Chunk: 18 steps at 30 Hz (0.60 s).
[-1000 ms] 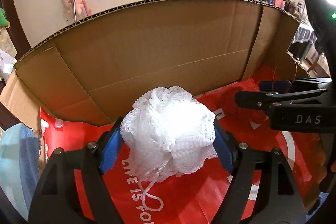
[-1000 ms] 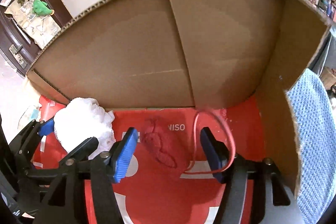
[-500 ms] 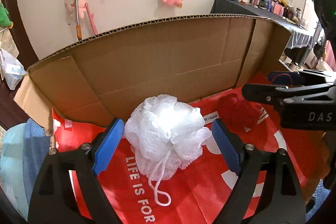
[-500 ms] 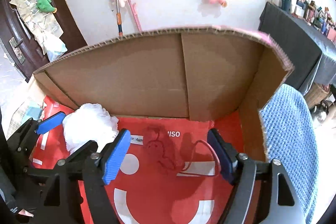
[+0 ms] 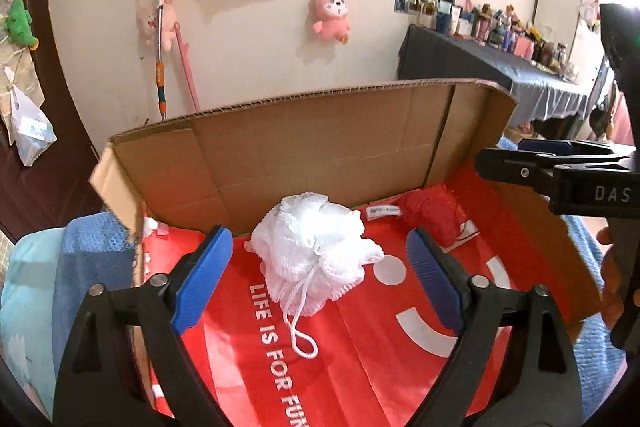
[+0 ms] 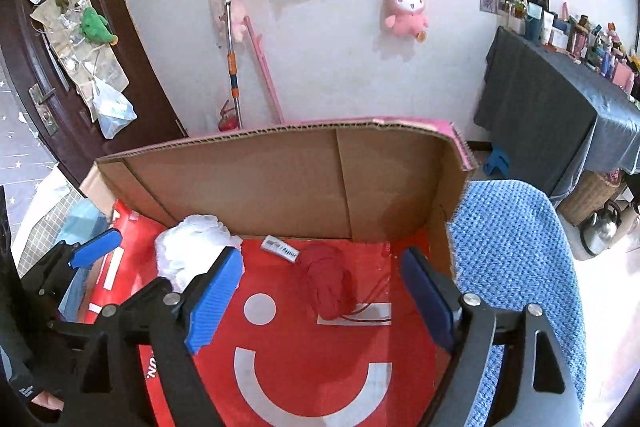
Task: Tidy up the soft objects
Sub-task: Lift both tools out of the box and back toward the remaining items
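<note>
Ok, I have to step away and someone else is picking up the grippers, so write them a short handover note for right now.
Left gripper: jaws opening, pads clear of the white bath puff lying between them; nothing held.
Right gripper: jaws opening, empty; the red yarn ball lies between its pads, untouched.
Things: puff and yarn both rest on the red bag lining the cardboard box, puff at the left, yarn to its right near the back wall.
Done: both soft items are in the box.
Left: no other loose soft item shows in either view; look around outside the box before going on.
</note>
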Each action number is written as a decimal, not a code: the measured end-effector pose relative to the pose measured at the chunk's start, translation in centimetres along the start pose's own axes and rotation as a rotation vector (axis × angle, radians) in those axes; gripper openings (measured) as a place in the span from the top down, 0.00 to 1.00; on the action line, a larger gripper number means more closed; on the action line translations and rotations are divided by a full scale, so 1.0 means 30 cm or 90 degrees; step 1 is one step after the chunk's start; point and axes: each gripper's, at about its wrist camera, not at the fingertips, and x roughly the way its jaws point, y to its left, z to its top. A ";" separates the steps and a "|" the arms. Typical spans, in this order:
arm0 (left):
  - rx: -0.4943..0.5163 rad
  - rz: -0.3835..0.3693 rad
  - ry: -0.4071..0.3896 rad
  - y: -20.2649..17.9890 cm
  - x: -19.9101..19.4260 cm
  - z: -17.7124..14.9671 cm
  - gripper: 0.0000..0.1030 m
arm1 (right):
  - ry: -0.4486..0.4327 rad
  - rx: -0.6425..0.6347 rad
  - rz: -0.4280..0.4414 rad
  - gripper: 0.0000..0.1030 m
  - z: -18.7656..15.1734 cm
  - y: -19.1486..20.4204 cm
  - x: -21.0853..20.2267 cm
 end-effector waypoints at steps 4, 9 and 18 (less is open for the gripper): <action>-0.008 -0.008 -0.029 0.004 -0.072 -0.011 0.07 | -0.019 -0.001 0.007 0.13 -0.016 -0.001 -0.056; -0.017 -0.012 -0.067 0.008 -0.174 -0.034 0.05 | -0.052 -0.013 0.009 0.10 -0.044 0.002 -0.142; -0.028 0.005 -0.139 -0.005 -0.368 -0.115 0.02 | -0.129 -0.062 0.001 0.00 -0.149 0.037 -0.329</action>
